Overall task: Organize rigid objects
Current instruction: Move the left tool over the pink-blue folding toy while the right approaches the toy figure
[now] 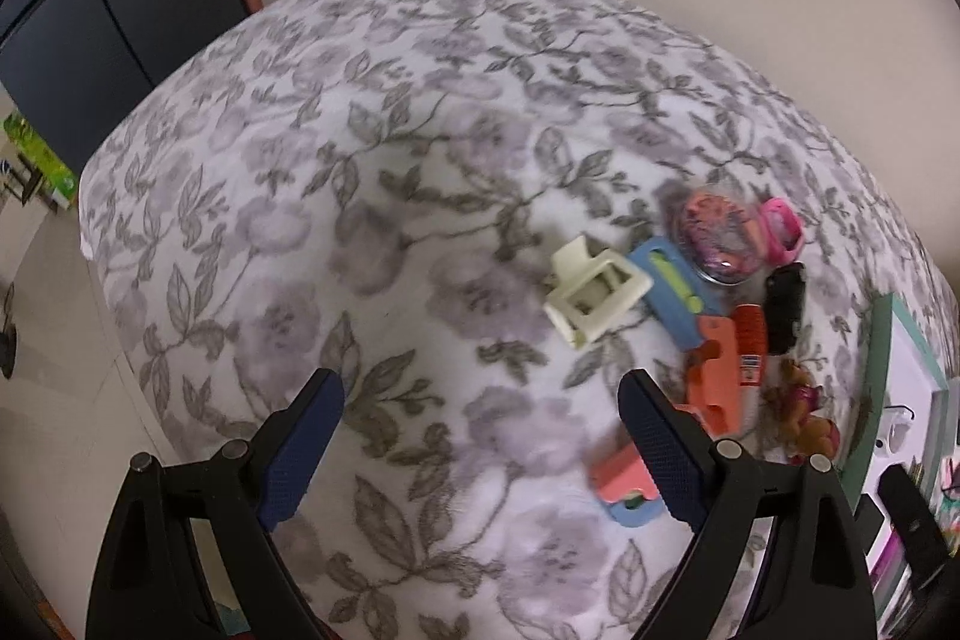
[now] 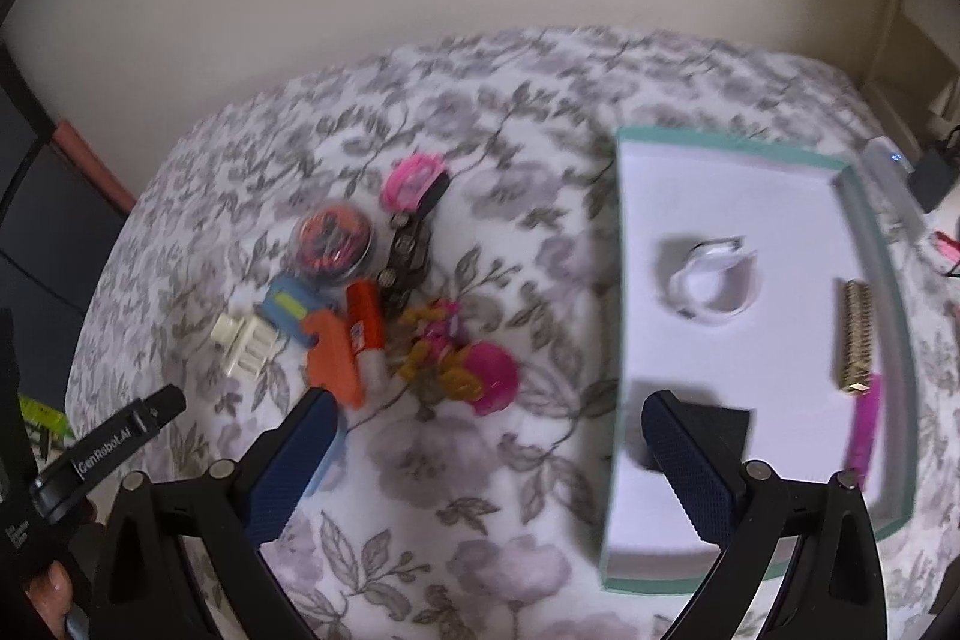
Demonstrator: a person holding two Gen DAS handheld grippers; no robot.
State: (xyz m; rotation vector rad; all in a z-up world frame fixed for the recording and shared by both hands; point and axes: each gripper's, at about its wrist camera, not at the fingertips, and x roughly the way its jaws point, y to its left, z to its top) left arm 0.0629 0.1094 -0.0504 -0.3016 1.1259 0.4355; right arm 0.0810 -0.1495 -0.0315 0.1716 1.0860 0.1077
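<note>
Both claws gape empty, the left gripper (image 1: 480,436) and right gripper (image 2: 486,460) hovering above the flowered bedspread (image 1: 372,148). It looks like the approach: next, pick one piece from the toy pile (image 2: 384,316), perhaps the cream hair clip (image 1: 594,295), for the teal-rimmed box (image 2: 624,340) to the right. Blur smears the tangled toys, and the box is cut off in the left view.

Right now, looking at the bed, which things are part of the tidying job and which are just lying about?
Part of the job:
- cream hair claw
- blue clip
- orange clip
- round clear case
- pink toy pile
- teal-rimmed box, already holding a white ring

Just lying about:
- dark cabinet
- charger beyond the box
- floral bedspread
</note>
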